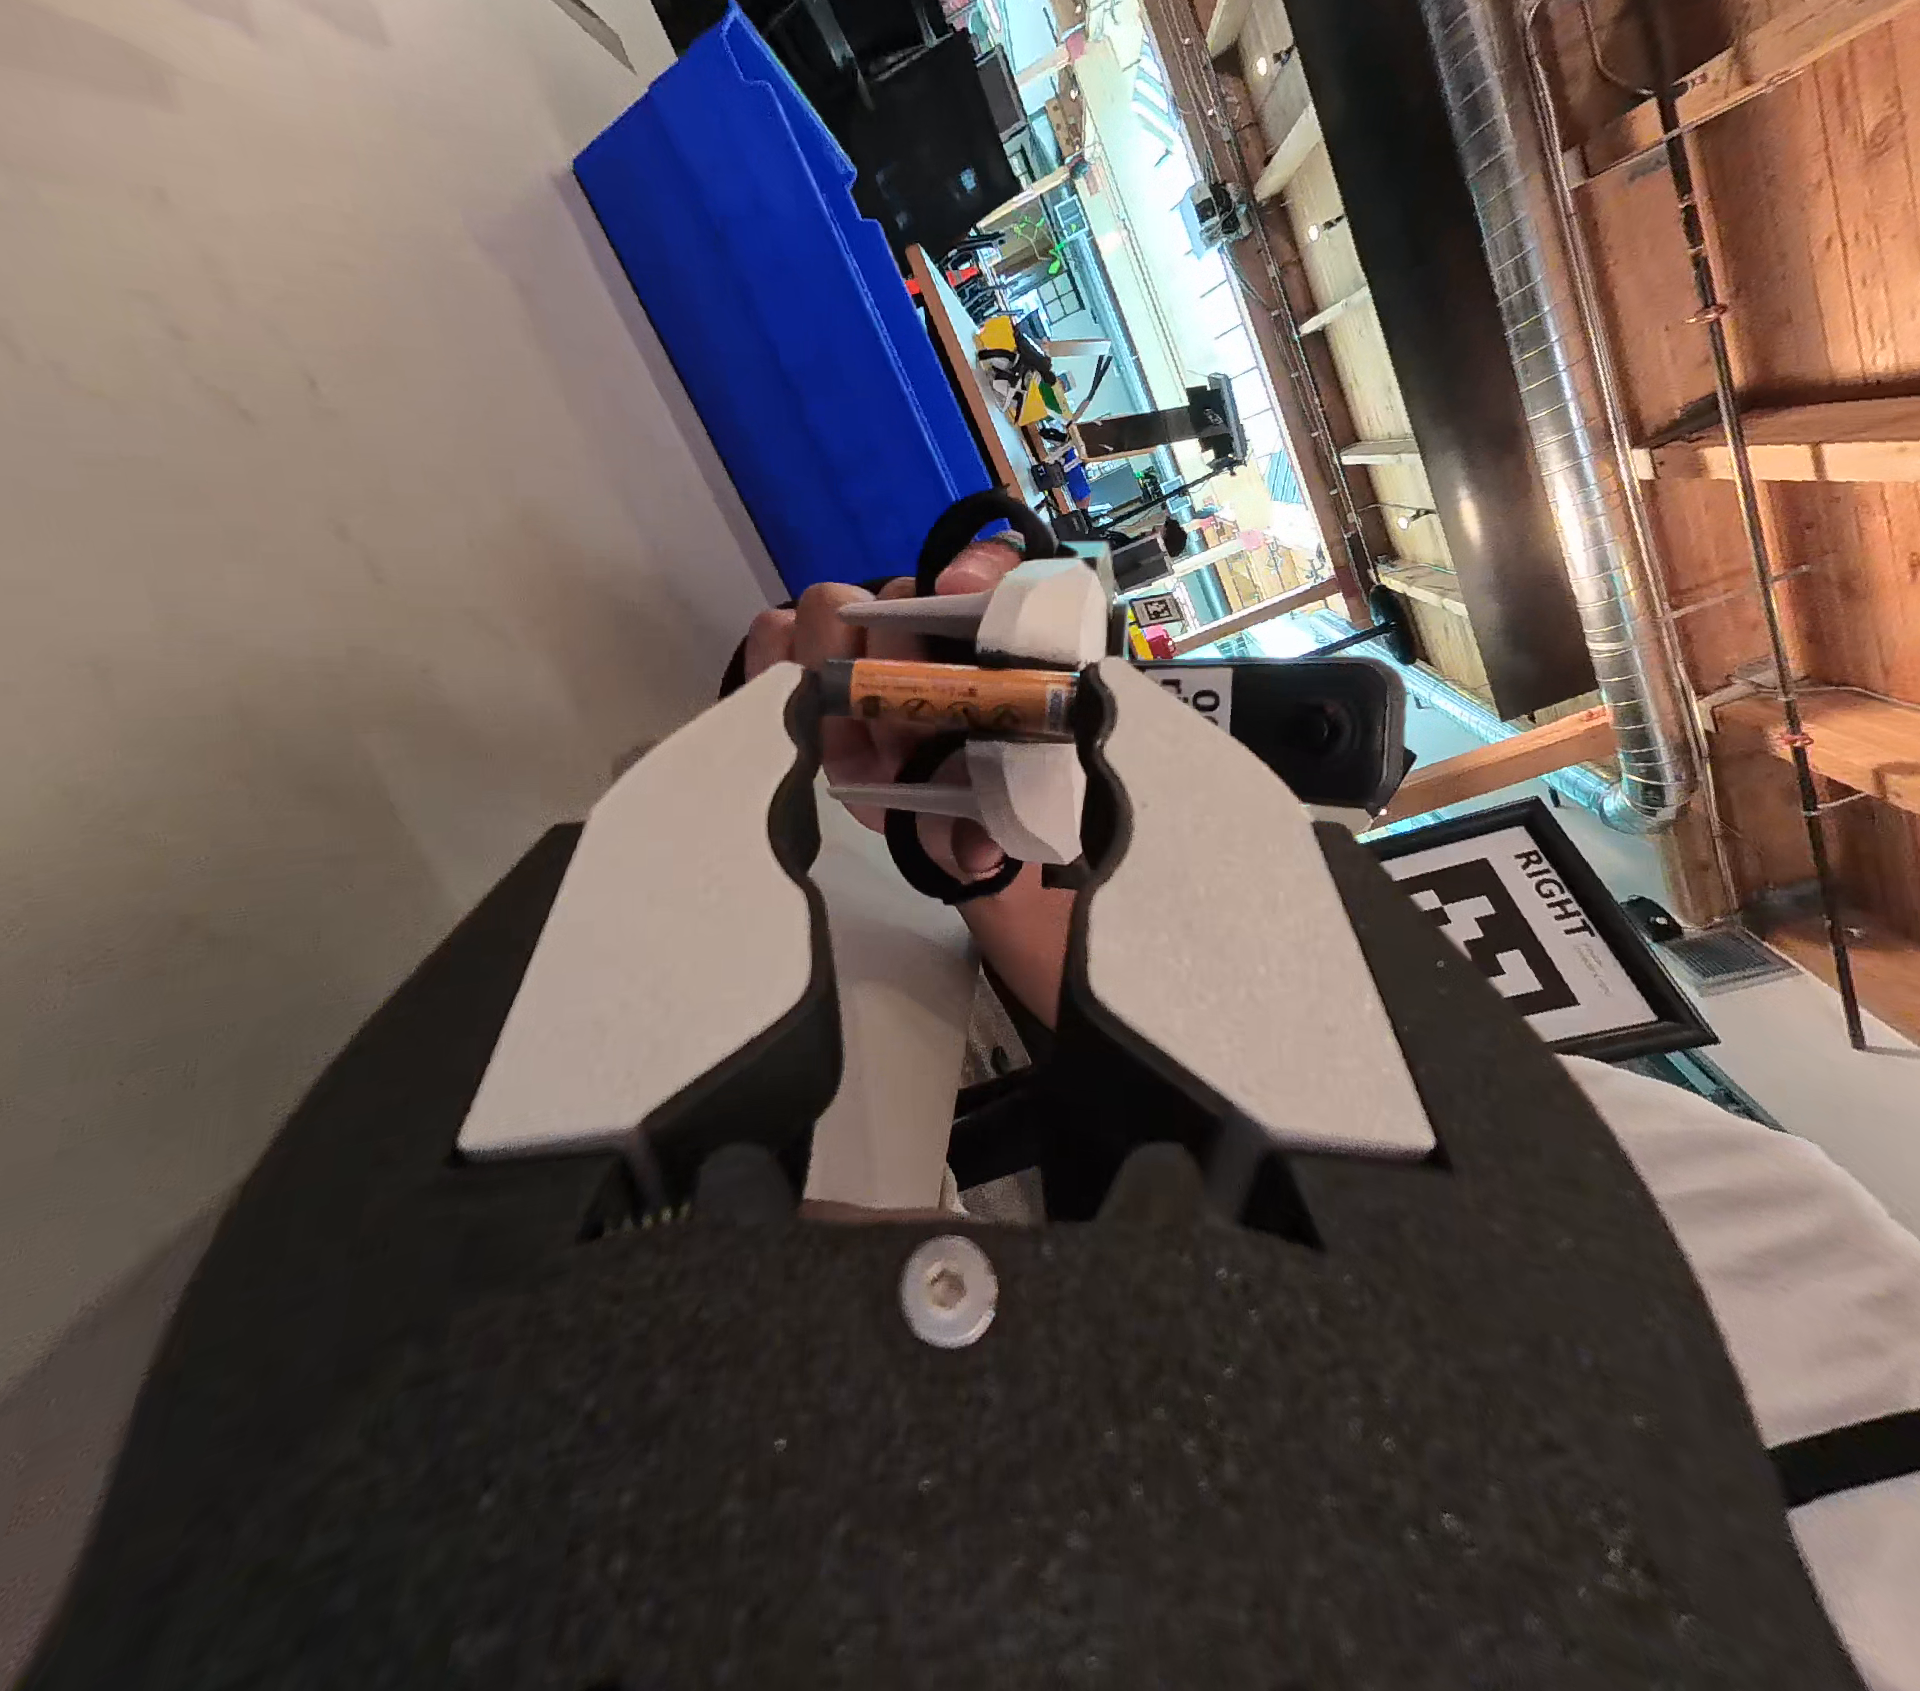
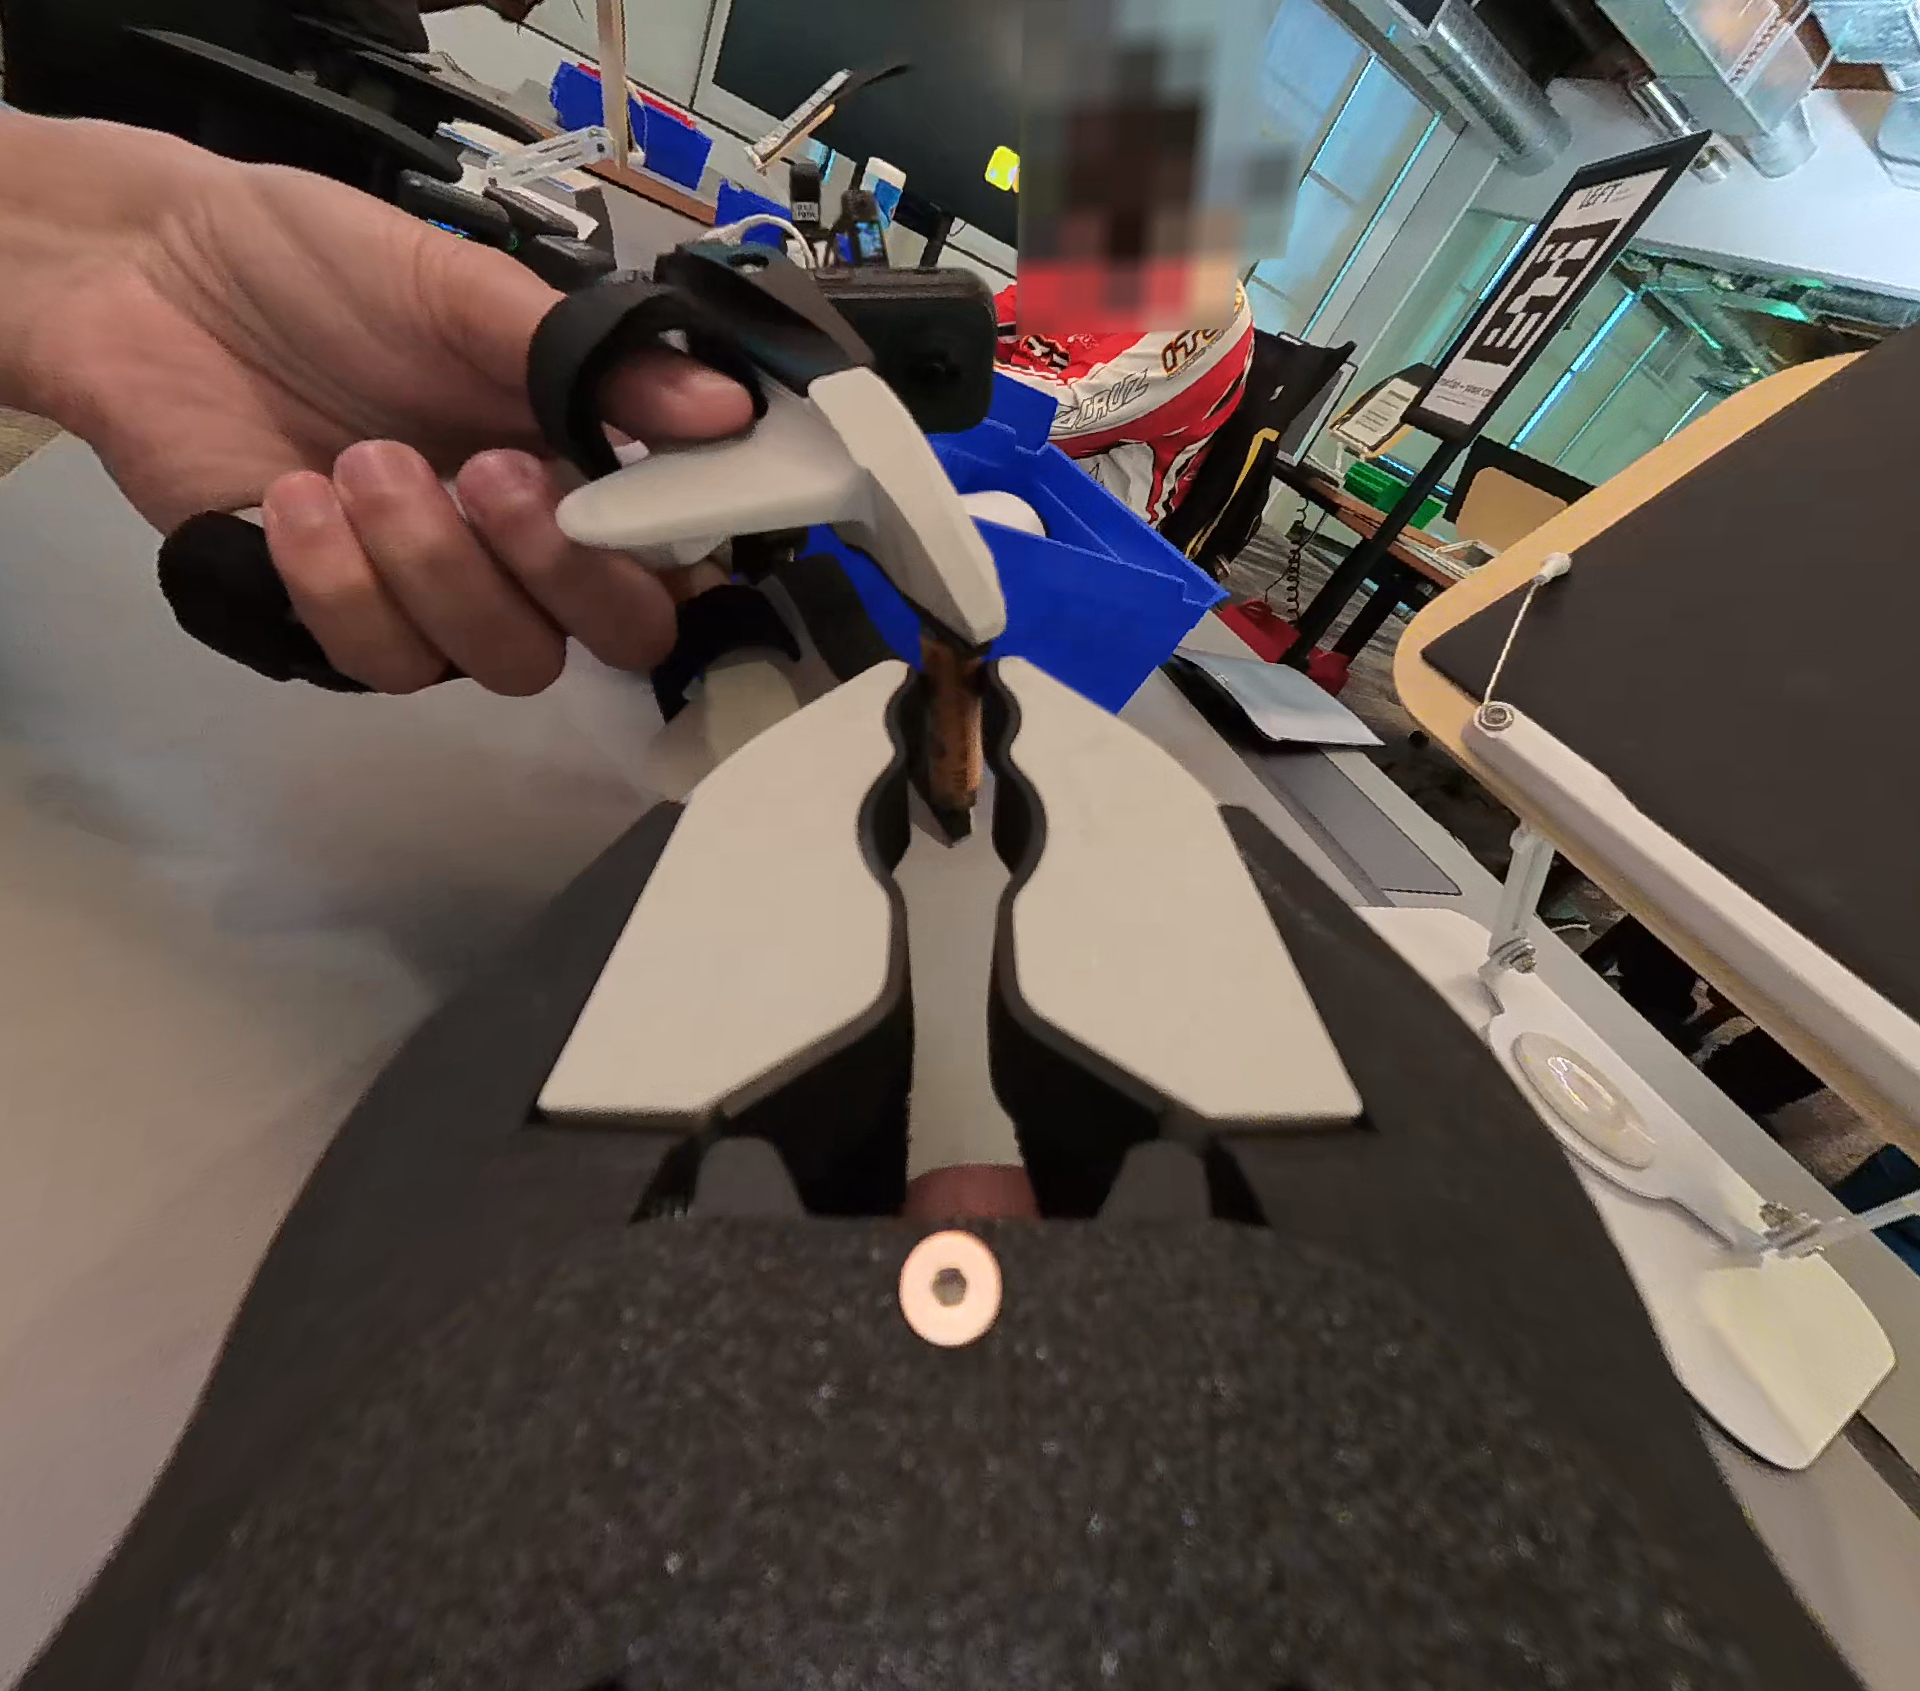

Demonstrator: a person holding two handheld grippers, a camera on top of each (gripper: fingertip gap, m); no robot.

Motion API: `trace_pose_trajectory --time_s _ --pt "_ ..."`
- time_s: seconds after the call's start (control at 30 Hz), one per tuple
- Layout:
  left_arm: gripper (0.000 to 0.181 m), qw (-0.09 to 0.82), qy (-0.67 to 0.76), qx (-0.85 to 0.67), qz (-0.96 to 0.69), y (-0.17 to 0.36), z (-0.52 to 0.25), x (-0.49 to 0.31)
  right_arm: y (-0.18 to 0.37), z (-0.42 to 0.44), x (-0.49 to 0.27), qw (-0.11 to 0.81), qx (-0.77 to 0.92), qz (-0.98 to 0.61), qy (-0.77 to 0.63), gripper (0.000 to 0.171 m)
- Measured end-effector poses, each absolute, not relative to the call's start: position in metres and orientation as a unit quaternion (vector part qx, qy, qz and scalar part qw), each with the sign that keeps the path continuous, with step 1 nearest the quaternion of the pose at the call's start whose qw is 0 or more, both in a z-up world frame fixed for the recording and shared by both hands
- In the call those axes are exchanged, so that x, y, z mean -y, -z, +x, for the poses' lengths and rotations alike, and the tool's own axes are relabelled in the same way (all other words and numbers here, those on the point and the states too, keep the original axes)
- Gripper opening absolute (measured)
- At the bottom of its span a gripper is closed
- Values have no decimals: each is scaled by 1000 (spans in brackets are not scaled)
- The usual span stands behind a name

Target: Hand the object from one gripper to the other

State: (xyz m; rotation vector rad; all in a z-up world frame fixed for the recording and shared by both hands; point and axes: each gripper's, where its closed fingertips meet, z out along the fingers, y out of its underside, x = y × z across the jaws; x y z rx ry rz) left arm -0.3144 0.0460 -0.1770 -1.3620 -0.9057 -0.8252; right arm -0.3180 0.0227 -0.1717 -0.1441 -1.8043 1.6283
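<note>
An orange battery (image 1: 951, 694) spans the tips of my left gripper (image 1: 945, 701), which is shut on its two ends. My right gripper (image 1: 1039, 706) faces it, one white finger above the battery and one below, close against it. In the right wrist view the battery (image 2: 951, 742) sits pinched between the narrow tips of my right gripper (image 2: 951, 706). One white finger (image 2: 904, 498) of the left gripper comes down onto its far end. A hand (image 2: 312, 394) holds the left gripper. All of this is above the grey table (image 1: 260, 498).
A blue bin (image 1: 748, 270) stands on the table behind the grippers and also shows in the right wrist view (image 2: 1081, 592). A framed marker sign (image 1: 1538, 924) stands to the right. A dark wood-edged board (image 2: 1714, 654) is on the right. A seated person (image 2: 1143, 405) is behind. My two grippers' fingertips are within a few centimetres of each other.
</note>
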Motion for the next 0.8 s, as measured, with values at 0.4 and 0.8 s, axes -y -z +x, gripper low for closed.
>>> trace_pose_trajectory --time_s 0.4,0.8 --pt "46 609 205 375 -669 188 -340 -28 191 -351 -46 532 748 -9 -396 10" --pt "17 558 11 260 -788 194 -331 -33 190 -345 -33 622 745 56 -233 10"
